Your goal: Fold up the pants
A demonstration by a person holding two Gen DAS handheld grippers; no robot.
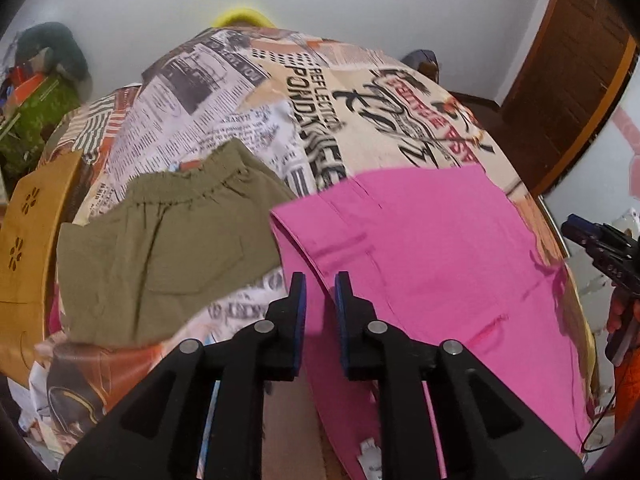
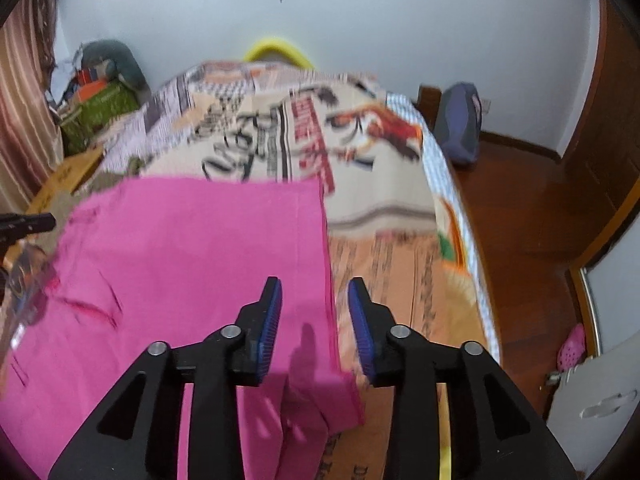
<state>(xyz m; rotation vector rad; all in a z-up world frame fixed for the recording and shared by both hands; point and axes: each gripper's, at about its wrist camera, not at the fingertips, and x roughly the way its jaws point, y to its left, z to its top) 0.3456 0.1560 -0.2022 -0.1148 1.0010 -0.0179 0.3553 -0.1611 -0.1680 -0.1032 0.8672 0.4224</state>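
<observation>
- Right now your left gripper [image 1: 320,284] hovers with its fingers a little apart and nothing between them, poised over the left edge of the pink pants [image 1: 432,256], probably so you can take that edge for the next fold.
- Likewise, your right gripper [image 2: 315,292] stands wider apart and empty, straddling the pants' right edge from above; one blue pad [image 2: 272,316] sits over pink cloth, the other over the bedcover, which suits a pinch on that side.
- Beneath both, the pink pants lie spread flat on the bed [image 2: 400,208], already looking doubled over, with a straight far edge. Judging by that, you are part-way through folding.
- Just left of them, a pair of olive shorts [image 1: 160,252] lies flat, its elastic waistband away from you; whether its edge touches the pink cloth I cannot tell. It seems set aside as a separate piece.
- Farther off, the newspaper-print bedcover [image 1: 248,108] runs bare to the yellow headboard [image 2: 278,50], leaving room to slide a finished fold forward.
</observation>
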